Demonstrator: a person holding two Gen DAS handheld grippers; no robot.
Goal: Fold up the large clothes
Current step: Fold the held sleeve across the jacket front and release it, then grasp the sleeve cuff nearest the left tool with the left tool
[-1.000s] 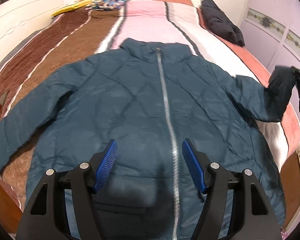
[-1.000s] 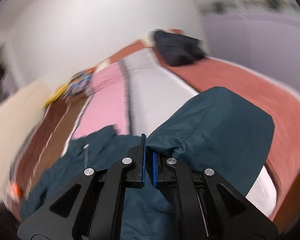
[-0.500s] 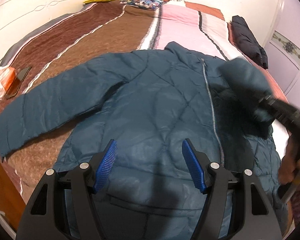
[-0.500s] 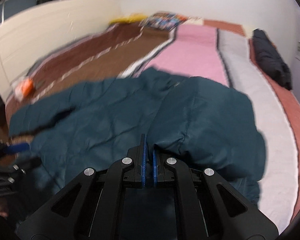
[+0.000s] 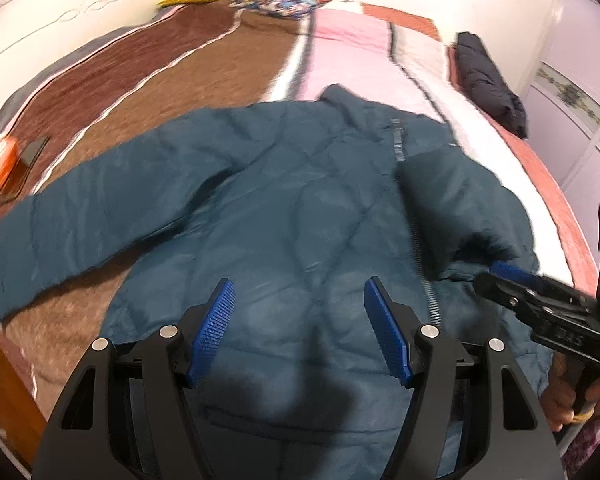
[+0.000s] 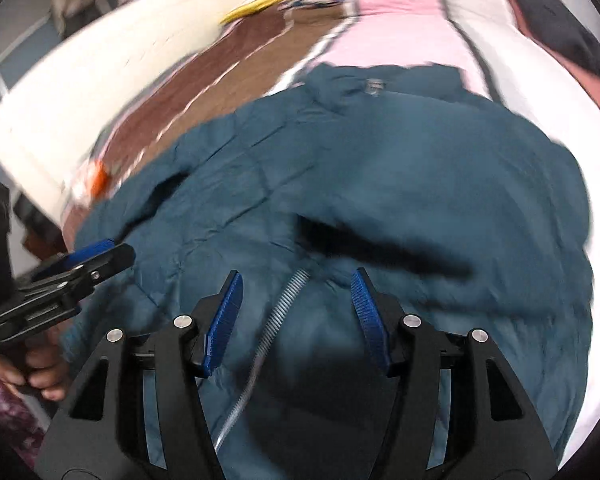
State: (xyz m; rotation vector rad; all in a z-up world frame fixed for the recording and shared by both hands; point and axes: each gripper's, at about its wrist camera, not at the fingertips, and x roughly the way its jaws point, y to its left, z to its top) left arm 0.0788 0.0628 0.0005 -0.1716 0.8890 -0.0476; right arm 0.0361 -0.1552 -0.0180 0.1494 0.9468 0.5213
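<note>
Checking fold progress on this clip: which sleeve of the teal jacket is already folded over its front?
The sleeve on the picture's right, lying across the jacket past the zipper. The other sleeve lies stretched out flat on the bed.

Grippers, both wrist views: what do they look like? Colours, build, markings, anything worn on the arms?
The left gripper and the right gripper look identical: matte black angular bodies with triangular cut-outs, silver round pins at the pivots, and ribbed blue pads on the two fingers. No cables show. The right one's side bears raised lettering, too blurred to read. A purple patterned sleeve shows at the left wrist.

the right tool (image 6: 296, 312) has just opened, dropping the sleeve (image 6: 440, 200) folded across the jacket (image 5: 284, 216).
</note>
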